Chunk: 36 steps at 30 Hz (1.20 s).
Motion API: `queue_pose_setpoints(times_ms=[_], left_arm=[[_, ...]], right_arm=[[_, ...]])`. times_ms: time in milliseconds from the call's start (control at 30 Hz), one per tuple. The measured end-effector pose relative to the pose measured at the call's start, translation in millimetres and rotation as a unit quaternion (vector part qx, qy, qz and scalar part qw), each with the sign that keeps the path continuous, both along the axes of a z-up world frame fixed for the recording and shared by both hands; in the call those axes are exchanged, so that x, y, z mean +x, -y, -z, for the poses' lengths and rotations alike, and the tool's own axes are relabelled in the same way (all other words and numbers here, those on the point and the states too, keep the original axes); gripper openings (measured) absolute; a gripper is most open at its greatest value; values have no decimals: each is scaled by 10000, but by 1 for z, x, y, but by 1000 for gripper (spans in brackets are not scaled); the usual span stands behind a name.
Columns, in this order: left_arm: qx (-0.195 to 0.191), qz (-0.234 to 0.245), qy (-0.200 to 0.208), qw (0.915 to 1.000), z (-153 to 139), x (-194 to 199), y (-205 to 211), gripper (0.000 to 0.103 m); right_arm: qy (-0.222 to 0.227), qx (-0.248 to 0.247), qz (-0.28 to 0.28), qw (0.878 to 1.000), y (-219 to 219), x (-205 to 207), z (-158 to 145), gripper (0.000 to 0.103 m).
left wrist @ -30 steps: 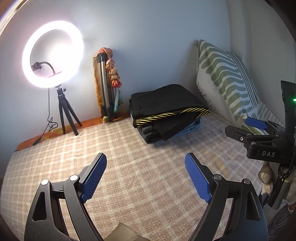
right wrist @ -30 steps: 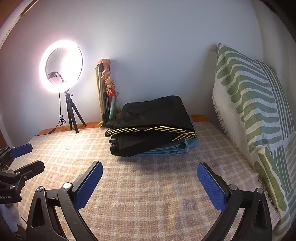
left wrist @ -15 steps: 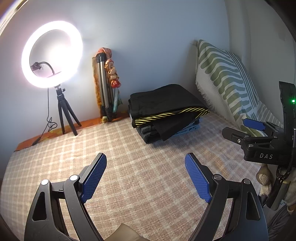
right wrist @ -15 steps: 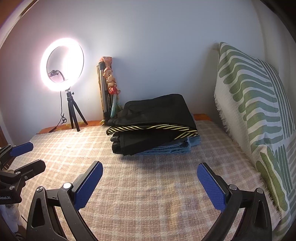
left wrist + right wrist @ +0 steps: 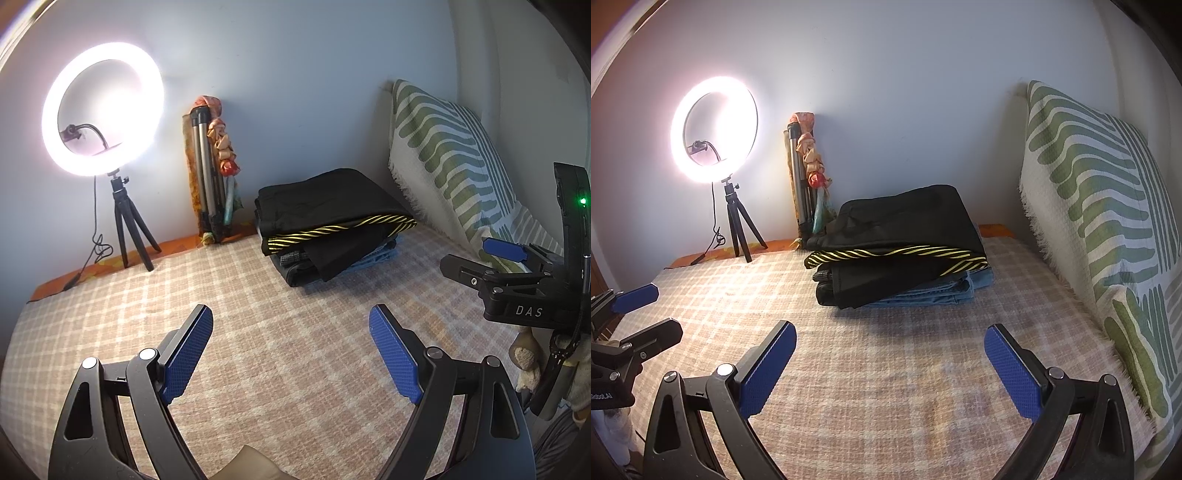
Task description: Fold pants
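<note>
Hovering over the bare front stretch of the checked beige-and-white woven bedspread, both tongs are kept released with nothing between their blue textured pads. The left gripper and the right gripper are angled downward side by side, presumably so that a garment can be reached with both at once.

The task's pants are found in the stack of folded dark trousers set at the far side of the bed near the pale wall: a black pair on top, a black-and-yellow striped band beneath, blue denim at the bottom. The stack is well apart from both grippers and is touched by neither.

A glowing white ring light on a small black tripod is stood at the far left, evidently for illumination, and a green-striped cream cushion is propped along the right.

No pants are spread out, so it is judged that no fold is in hand just now.
</note>
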<state>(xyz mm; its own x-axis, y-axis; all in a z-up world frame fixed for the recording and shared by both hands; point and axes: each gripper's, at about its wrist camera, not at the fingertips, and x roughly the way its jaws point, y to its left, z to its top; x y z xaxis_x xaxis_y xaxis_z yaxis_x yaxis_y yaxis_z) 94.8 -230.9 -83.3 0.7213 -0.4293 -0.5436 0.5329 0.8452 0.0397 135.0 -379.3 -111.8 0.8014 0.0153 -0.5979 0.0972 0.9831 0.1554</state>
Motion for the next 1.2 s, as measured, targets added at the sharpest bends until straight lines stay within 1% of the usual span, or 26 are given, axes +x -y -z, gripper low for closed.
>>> queue_pose_setpoints(times_ms=[1000,1067,1200], left_arm=[[-3,11,-39,10000,1,0,0,87],[1,10,-29,10000,1,0,0,87],[-21,22,115,9999,1,-3,-1,87]], right_arm=[[-41,19,40,10000,-5,-3,0,103],[-37,27,43,10000,-4,-2,0,103],[-39,27,42,10000,-4,-2,0,103]])
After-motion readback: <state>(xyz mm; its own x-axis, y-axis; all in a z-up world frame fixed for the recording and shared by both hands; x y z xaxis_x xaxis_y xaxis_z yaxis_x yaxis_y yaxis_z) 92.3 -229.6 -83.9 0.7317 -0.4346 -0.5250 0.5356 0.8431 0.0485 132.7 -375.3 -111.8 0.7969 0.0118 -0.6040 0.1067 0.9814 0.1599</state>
